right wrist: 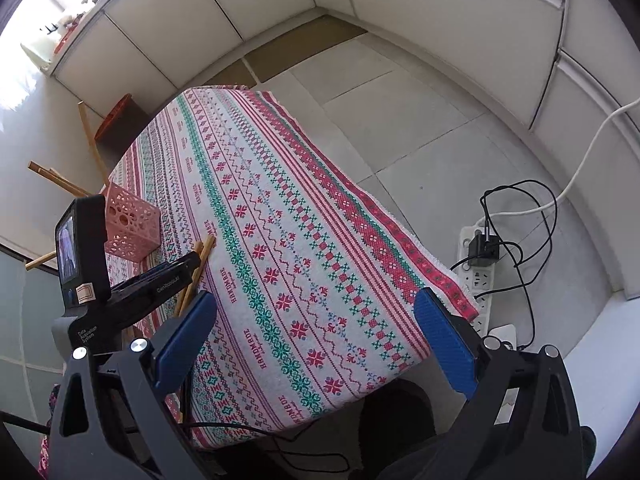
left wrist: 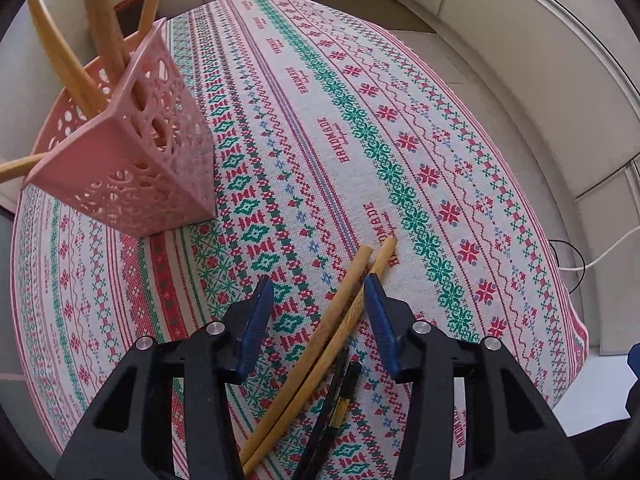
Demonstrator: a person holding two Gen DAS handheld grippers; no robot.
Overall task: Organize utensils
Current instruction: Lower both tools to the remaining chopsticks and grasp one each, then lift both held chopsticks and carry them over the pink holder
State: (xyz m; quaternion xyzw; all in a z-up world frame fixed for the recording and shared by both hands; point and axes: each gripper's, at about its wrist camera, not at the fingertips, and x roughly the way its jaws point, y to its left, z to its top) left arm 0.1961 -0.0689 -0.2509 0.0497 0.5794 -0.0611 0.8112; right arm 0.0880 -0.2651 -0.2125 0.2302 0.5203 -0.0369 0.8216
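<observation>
Two wooden sticks (left wrist: 340, 312) lie side by side on the patterned tablecloth (left wrist: 360, 128), with two black chopsticks (left wrist: 338, 396) next to them nearer the camera. My left gripper (left wrist: 319, 280) points down over them, open. The wooden sticks lie between its blue pads: the right pad (left wrist: 380, 320) is at the outer stick and the left pad stands clear. A pink perforated holder (left wrist: 132, 160) at the upper left holds several wooden utensils. My right gripper (right wrist: 316, 296) hangs wide open over the table's near corner with nothing in it. Its view shows the left gripper (right wrist: 195, 262) at the sticks (right wrist: 204, 248) beside the holder (right wrist: 132, 224).
The table's right edge (right wrist: 400, 248) drops to a grey tiled floor. A white power strip (right wrist: 476, 280) with black cables lies there. White cabinets line the walls. A red basket (right wrist: 116, 116) stands beyond the table's far corner.
</observation>
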